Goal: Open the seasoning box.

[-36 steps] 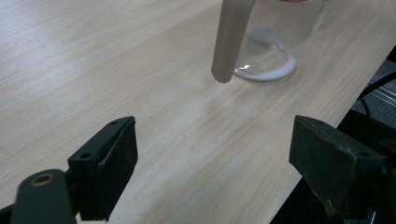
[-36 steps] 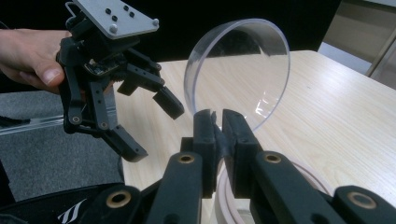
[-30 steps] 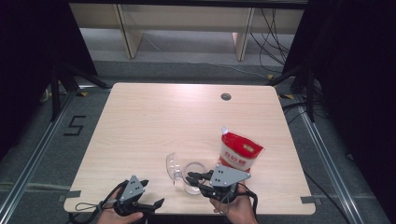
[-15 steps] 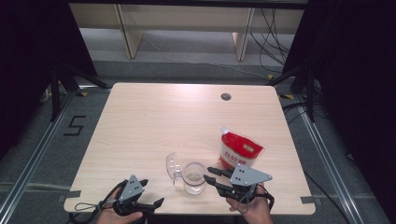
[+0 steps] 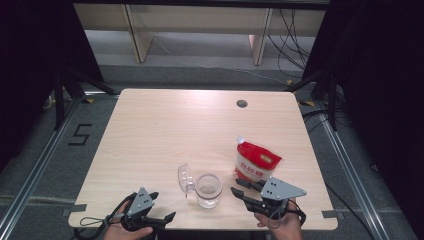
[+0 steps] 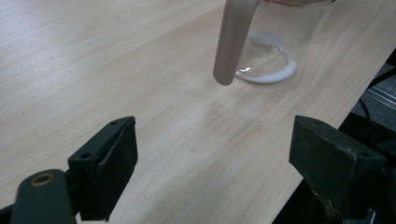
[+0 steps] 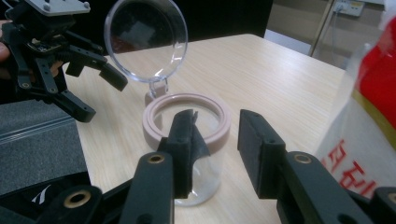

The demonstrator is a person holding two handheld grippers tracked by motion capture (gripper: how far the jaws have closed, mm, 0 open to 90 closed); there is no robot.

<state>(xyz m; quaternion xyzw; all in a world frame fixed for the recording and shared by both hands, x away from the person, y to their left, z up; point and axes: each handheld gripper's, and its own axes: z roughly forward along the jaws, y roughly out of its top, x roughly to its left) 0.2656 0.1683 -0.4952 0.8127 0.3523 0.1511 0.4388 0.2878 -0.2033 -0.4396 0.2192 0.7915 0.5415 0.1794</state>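
Observation:
A clear glass jar (image 5: 208, 190) with a pinkish rim (image 7: 154, 133) stands near the table's front edge. Its hinged clear lid (image 5: 185, 177) is tipped up and open (image 7: 145, 39). A red and white pouch (image 5: 256, 162) stands upright just right of the jar. My right gripper (image 5: 237, 186) sits right of the jar and in front of the pouch. It points at the jar (image 7: 217, 121); its jaws have just been opening and nothing is between them. My left gripper (image 5: 161, 206) rests open at the front left, aimed at the jar's base (image 6: 271, 70).
The light wooden table (image 5: 165, 130) has a small dark round hole (image 5: 242, 103) at its back right. Its front edge runs close behind both hands. In the right gripper view the left gripper (image 7: 102, 98) is left of the lid.
The right gripper has drawn back from the jar toward the right, and its jaws stand wider apart. The left gripper, the jar and the pouch have stayed where they were.

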